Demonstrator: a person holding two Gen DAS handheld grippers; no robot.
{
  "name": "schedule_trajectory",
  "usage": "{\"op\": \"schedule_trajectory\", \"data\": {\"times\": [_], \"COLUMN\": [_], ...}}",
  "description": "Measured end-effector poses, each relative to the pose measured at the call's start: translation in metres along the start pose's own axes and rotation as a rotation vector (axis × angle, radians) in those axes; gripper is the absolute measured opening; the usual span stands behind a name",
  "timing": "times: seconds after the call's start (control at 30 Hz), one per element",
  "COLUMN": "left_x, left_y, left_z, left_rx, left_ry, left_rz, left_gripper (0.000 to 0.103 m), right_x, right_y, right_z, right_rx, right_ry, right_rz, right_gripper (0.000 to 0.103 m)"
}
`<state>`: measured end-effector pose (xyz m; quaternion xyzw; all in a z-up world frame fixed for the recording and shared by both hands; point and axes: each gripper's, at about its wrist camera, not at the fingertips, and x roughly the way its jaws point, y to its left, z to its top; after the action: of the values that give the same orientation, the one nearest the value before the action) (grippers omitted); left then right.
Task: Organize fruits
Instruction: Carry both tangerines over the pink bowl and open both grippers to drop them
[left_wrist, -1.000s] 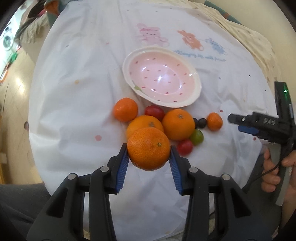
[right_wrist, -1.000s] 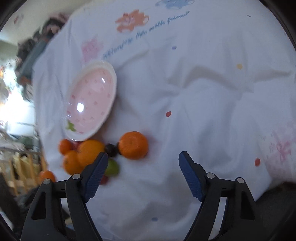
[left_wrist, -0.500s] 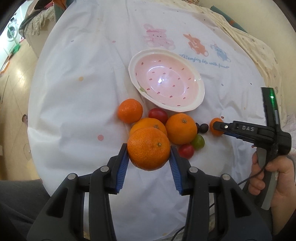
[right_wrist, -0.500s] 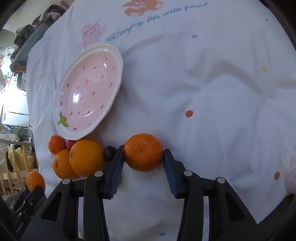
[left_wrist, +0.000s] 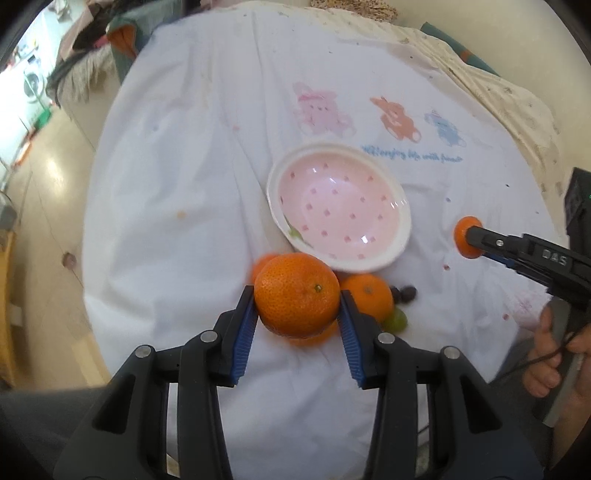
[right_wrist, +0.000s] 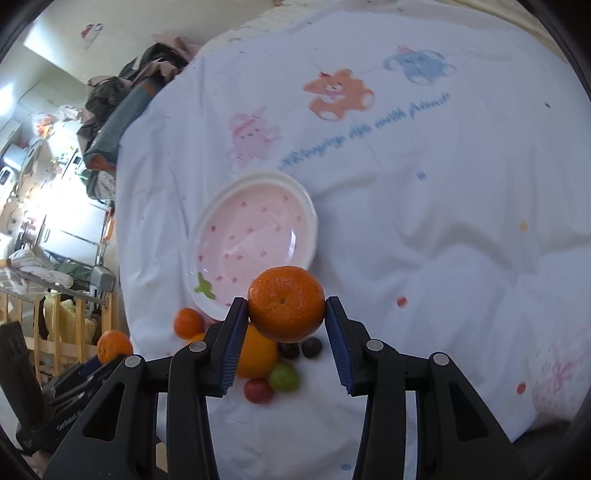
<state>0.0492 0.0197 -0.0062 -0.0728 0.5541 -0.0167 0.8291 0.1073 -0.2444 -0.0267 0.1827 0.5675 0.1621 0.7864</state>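
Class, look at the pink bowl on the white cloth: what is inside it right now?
The pink bowl holds no fruit; only its printed spots show. In the right wrist view, the mandarin in the right tool covers part of its near rim.

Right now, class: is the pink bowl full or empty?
Empty. Both wrist views show the pink bowl's bare spotted inside; each gripper holds its mandarin outside it.

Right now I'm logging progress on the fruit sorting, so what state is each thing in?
Left hand-held gripper: shut on a large orange mandarin, lifted.
Right hand-held gripper: shut on a smaller orange mandarin, lifted.
Pink spotted ceramic bowl: upright, empty.
Round green grape: lying on the white printed cloth.
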Motion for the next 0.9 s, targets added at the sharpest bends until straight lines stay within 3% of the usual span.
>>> {"op": "schedule_trajectory", "data": {"times": [0.33, 0.43, 0.6, 0.8, 0.9], "left_x": [0.024, 0.045, 0.087, 0.118, 0.134], "left_y": [-0.005, -0.011, -0.007, -0.01, -0.011], "left_z": [0.063, 0.082, 0.103, 0.111, 0.109], "left_rx": [0.032, 0.073, 0.047, 0.036, 0.039], "left_ry": [0.02, 0.035, 0.099, 0.078, 0.086], "left_rz": [0.018, 0.043, 0.032, -0.075, -0.089], "left_gripper": [0.039, 0.039, 0.039, 0.039, 0.039], "right_x": [0.02, 0.03, 0.057, 0.097, 0.112], "right_y": [0.026, 0.031, 0.035, 0.023, 0.014], "right_z": [0.052, 0.069, 0.096, 0.107, 0.105], "right_rx": [-0.084, -0.091, -0.1, -0.078, -0.055], "right_ry": [0.002, 0.004, 0.028, 0.091, 0.12], "right_rz": [0.018, 0.029, 0.04, 0.064, 0.076], "right_gripper": [0.045, 0.045, 0.045, 0.045, 0.045]}}
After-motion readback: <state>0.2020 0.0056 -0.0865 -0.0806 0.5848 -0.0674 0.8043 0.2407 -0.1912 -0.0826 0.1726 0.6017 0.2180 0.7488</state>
